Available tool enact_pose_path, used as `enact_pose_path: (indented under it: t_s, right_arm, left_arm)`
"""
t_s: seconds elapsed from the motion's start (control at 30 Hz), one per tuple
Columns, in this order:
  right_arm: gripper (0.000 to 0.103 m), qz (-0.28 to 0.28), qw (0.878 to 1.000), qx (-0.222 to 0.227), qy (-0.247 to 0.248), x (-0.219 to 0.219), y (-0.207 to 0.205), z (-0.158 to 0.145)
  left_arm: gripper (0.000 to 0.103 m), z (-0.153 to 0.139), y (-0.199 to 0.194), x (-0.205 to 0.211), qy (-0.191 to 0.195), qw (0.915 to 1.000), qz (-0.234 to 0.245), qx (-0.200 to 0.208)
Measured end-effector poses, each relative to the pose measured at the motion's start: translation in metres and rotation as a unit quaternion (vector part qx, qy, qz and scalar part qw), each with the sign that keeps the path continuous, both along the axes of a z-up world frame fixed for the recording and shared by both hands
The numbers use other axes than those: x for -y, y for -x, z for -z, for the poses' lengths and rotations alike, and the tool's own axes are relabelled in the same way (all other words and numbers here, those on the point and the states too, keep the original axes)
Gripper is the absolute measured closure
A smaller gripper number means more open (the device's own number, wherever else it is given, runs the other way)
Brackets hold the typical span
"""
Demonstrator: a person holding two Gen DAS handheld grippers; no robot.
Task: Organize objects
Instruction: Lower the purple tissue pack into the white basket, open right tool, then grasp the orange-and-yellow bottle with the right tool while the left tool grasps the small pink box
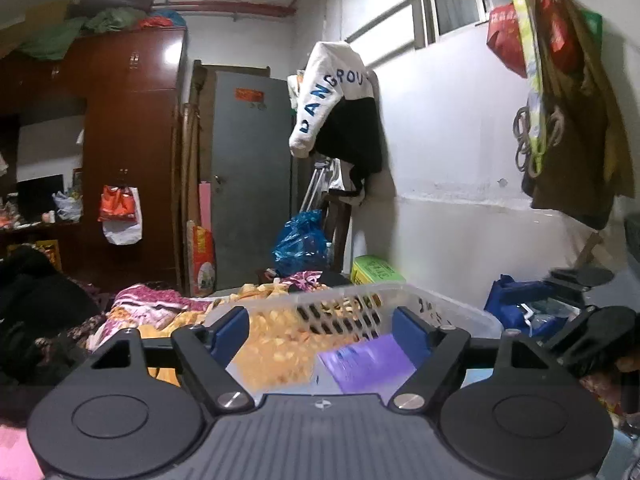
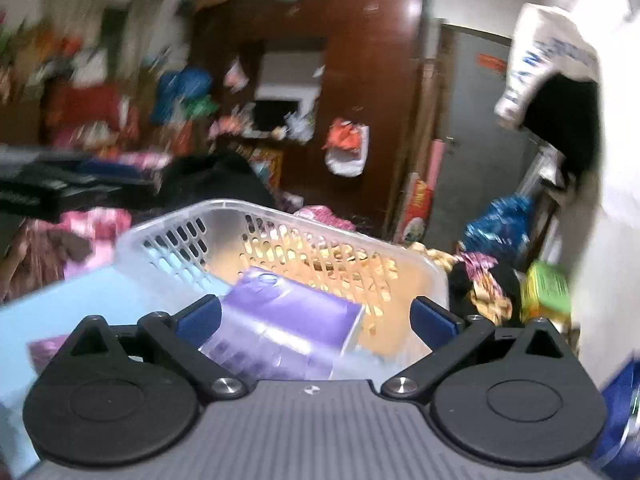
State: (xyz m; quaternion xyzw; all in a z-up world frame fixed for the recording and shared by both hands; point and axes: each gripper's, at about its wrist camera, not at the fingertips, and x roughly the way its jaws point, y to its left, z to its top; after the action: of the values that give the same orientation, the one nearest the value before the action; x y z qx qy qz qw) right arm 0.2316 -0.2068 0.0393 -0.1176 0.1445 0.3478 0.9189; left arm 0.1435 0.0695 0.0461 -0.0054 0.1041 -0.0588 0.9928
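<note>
Two grippers were in my hands, and both stood wide with nothing between their blue pads. My left gripper (image 1: pixel 320 330) pointed over the near rim of the clear plastic basket (image 1: pixel 360 300), and my right gripper (image 2: pixel 316 320) looked down into the same basket (image 2: pixel 280 232) from the other side. The purple packet (image 2: pixel 288 320) already lay inside, tilted against the basket's floor, with its near end just beyond my right fingertips; in the left view the purple packet (image 1: pixel 368 360) showed low between the pads but untouched. The basket sat on the flowered bedding (image 1: pixel 160 304), with a pale blue sheet (image 2: pixel 80 312) beside it.

I judged that the packet had been placed and the next job was to find another loose item. To do that well, I needed to lift both grippers straight up before swinging away, so no pad caught the thin rim and tipped the light basket on the soft bed. The right view was blurred, so I could not tell whether the packet lay flat or leaned on the wall. I thought one gripper should steady the rim if the basket shifted.
</note>
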Motion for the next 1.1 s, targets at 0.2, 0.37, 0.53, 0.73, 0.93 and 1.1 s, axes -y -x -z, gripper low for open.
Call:
enact_pose_path:
  t_s: [0.2, 0.37, 0.53, 0.73, 0.93, 1.1]
  right_arm:
    - [0.0, 0.043, 0.992, -0.059, -0.1, 0.084, 0.071, 0.051]
    - [0.0, 0.017, 0.986, -0.097, -0.137, 0.085, 0.114, 0.081]
    - [0.0, 0.027, 0.992, -0.087, -0.091, 0.063, 0.11, 0.09]
    - [0.0, 0.033, 0.991, -0.098, -0.08, 0.046, 0.095, 0.095]
    - [0.015, 0.052, 0.994, -0.075, -0.055, 0.03, 0.094, 0.097]
    - [0.018, 0.054, 0.995, -0.062, -0.049, 0.033, 0.092, 0.099]
  left_arm:
    - [0.02, 0.052, 0.081, -0.011, 0.026, 0.9986, -0.036, -0.03]
    - [0.02, 0.081, 0.105, -0.024, 0.048, 0.9965, -0.05, -0.046]
    - [0.02, 0.098, 0.099, -0.03, 0.049, 0.9938, -0.055, -0.083]
    - [0.02, 0.116, 0.09, -0.018, 0.025, 0.9925, -0.052, -0.108]
    - [0.024, 0.123, 0.084, -0.004, 0.009, 0.9906, -0.061, -0.122]
    - [0.067, 0.127, 0.082, 0.0, 0.008, 0.9896, -0.063, -0.129]
